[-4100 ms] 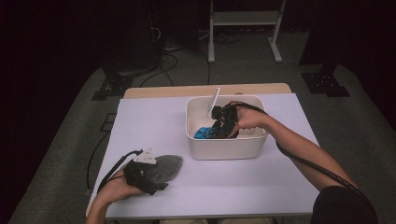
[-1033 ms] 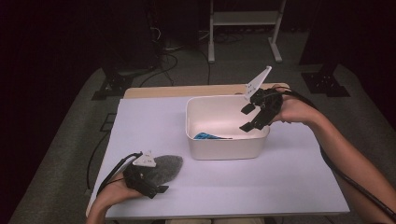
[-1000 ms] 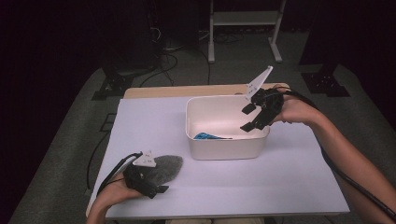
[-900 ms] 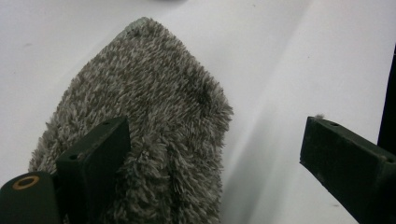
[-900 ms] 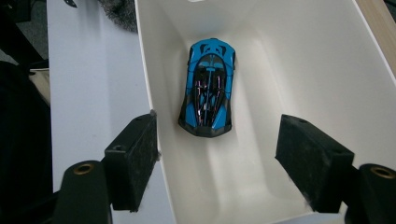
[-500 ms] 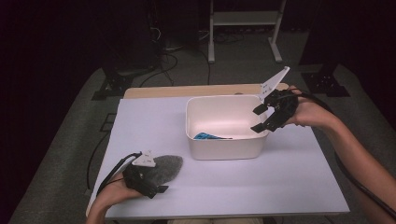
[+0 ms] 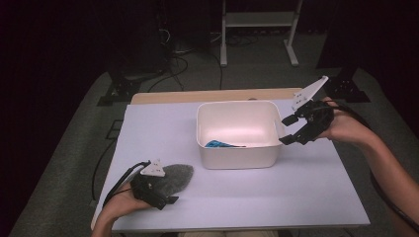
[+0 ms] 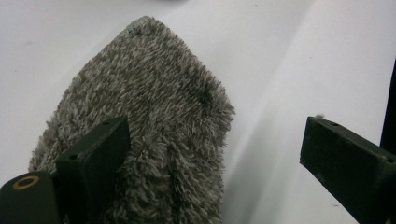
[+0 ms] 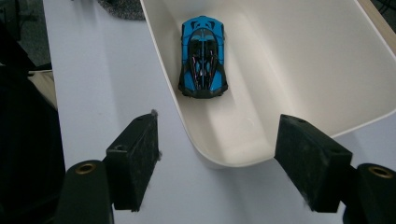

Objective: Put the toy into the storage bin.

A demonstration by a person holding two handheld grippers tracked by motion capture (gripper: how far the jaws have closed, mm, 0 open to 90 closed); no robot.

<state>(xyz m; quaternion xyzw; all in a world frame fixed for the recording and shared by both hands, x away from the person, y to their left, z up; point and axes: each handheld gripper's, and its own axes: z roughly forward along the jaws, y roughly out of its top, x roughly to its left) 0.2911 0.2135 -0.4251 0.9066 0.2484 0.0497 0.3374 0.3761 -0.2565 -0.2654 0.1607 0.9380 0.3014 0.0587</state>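
Your right tool (image 7: 292,130) hangs just off the bin's (image 7: 237,157) right-hand wall, jaws spread wide with nothing between the pads. Looking along those jaws in the right gripper view, the white bin's rounded corner sits straight ahead of the tool, above the gap between the two black fingers (image 9: 133,161) and touching neither. Farther ahead of the tool, down on the bin floor, lies the blue toy car (image 9: 202,56), lengthwise along the near wall; in the high view it shows as a blue patch (image 7: 220,144) low against the bin's front wall, well to the left of the tool's tips. Your left tool (image 7: 168,198) rests low at the front left of the bench (image 7: 316,197), its jaws also standing wide apart. The grey fluffy cloth (image 8: 149,126) lies flat right under and ahead of it: the left-hand finger (image 8: 95,161) sits on top of the pile, the other finger stands clear over bare bench beside the cloth's edge. The pads are not pressing together on it, so nothing is gripped here. The cloth is well apart from the bin.
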